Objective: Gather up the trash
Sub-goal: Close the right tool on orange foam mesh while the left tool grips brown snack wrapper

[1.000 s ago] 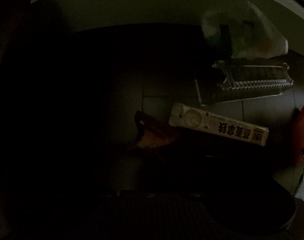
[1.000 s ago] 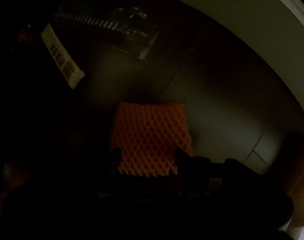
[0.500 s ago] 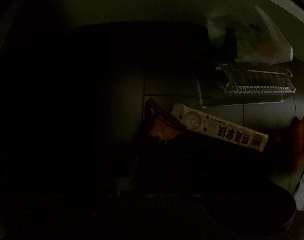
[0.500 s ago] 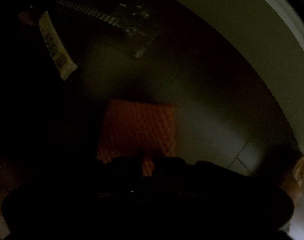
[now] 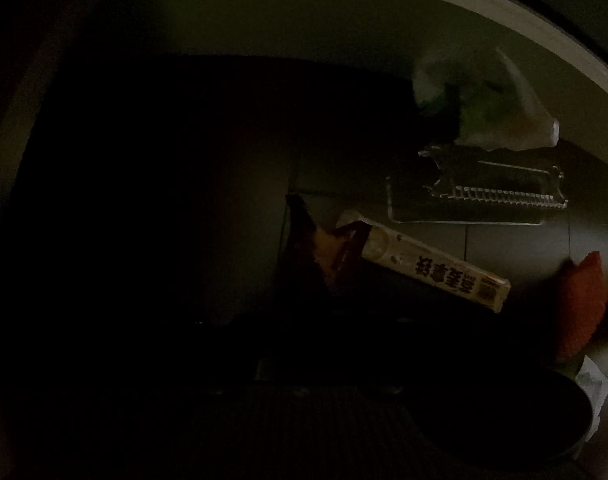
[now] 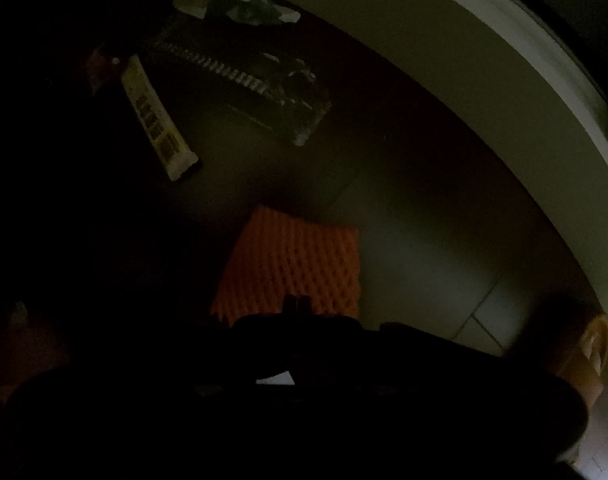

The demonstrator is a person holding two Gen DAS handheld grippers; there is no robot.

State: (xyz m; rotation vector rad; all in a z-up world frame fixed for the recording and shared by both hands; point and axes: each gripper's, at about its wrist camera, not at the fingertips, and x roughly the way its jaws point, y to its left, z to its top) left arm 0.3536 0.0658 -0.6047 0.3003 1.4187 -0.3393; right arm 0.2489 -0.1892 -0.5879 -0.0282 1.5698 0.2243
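Slippage is the main worry: the orange foam net sleeve [image 6: 292, 268] is soft and springy, and the right gripper [image 6: 296, 305] seems to pinch only its near edge, so a quick swing could pull it free and drop it back on the grey tiled floor [image 6: 403, 216]. The gloom adds risk, since the grips are hard to check by eye. The right jaws are closed to a narrow slit on that near edge, with the rest of the sleeve spread ahead of them. The left gripper's tips are lost in darkness; its jaws have just been closing, and they are shut, apparently on the dark brown crinkled snack wrapper [image 5: 323, 256] standing up just ahead of it, though the contact itself is not visible. The wrapper overlaps the end of a long cream printed carton [image 5: 427, 264]. Beyond lie a clear ribbed plastic tray [image 5: 487, 196] and a crumpled white-green bag [image 5: 491, 108], both uncollected.
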